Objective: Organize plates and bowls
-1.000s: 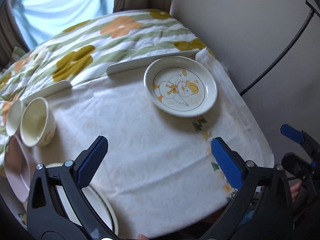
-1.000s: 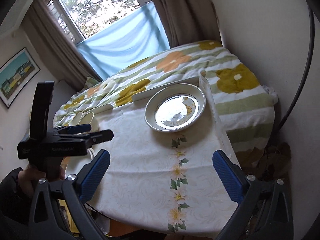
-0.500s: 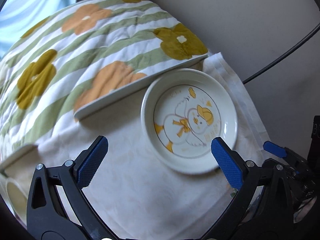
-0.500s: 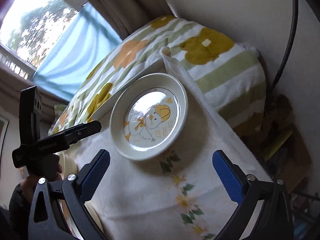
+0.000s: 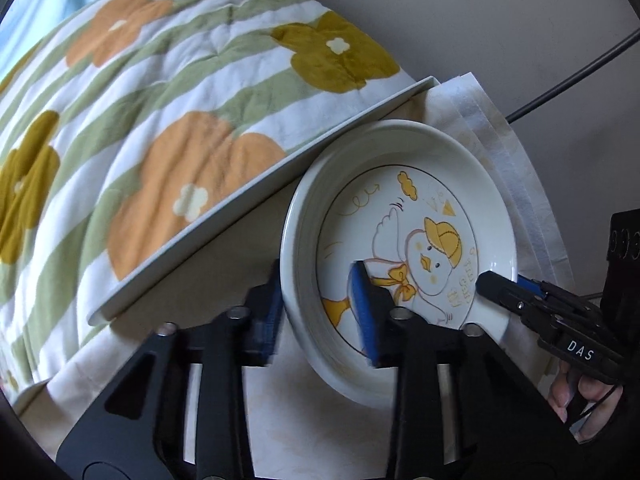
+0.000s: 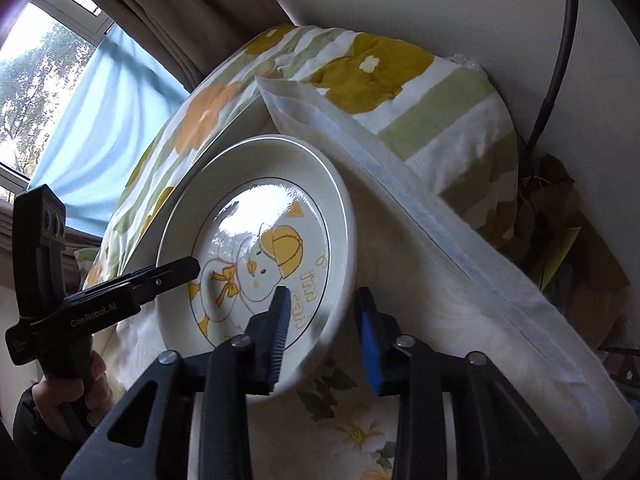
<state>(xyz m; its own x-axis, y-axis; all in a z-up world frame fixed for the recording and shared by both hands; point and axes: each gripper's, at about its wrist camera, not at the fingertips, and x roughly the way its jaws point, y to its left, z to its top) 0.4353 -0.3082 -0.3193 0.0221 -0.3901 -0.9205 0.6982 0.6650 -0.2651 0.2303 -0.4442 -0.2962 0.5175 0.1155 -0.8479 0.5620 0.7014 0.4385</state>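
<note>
A white deep plate with a yellow duck picture lies on the tablecloth by the table's far edge; it also shows in the right wrist view. My left gripper straddles its left rim, one blue pad outside, one inside, closing on the rim. My right gripper straddles the right rim the same way. Both sets of jaws are narrowed around the rim. The right gripper shows in the left wrist view, the left gripper in the right wrist view.
A flowered quilt lies past the table's white edge. A folded white cloth lies by the plate at the wall side. A black cable runs along the wall. The white tablecloth has printed flowers.
Both grippers moved forward to the duck plate and their jaws closed from wide open onto opposite sides of its rim. The bowls at the left went out of view.
</note>
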